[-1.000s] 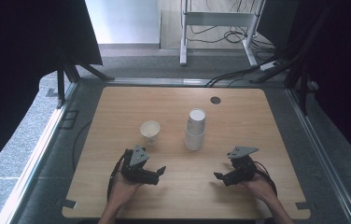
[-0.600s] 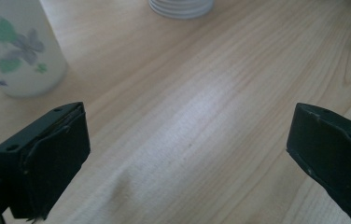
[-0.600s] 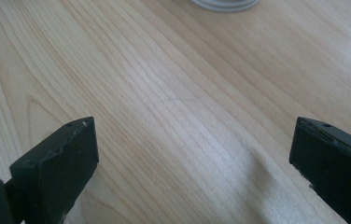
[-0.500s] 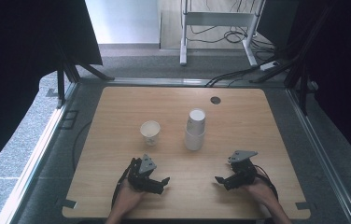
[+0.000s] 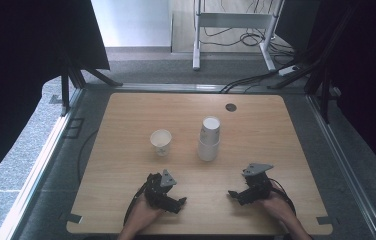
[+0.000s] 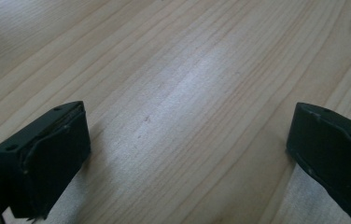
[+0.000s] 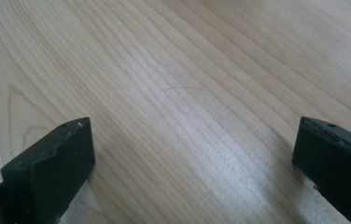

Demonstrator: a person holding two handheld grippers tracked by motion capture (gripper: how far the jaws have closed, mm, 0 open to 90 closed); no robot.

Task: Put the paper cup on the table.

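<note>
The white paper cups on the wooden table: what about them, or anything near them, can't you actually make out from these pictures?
- Stack of white paper cups, high view: too small to count the cups in it.
- Single white paper cup, high view: markings on its side too small to read.
- Small dark round spot on the wooden table, high view: too small to identify.
- Person's forearms, high view: cut off by the bottom edge.

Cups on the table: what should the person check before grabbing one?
1. Left gripper open: ok, jaws wide apart.
2. Right gripper open: ok, nothing between its jaws.
3. Single cup upright with free space around it: ok.
4. Cup stack standing: ok, though its top leans a bit.
5. Bare table between grippers and cups: ok.
6. How tightly the stacked cups stick together: cannot tell.
</note>
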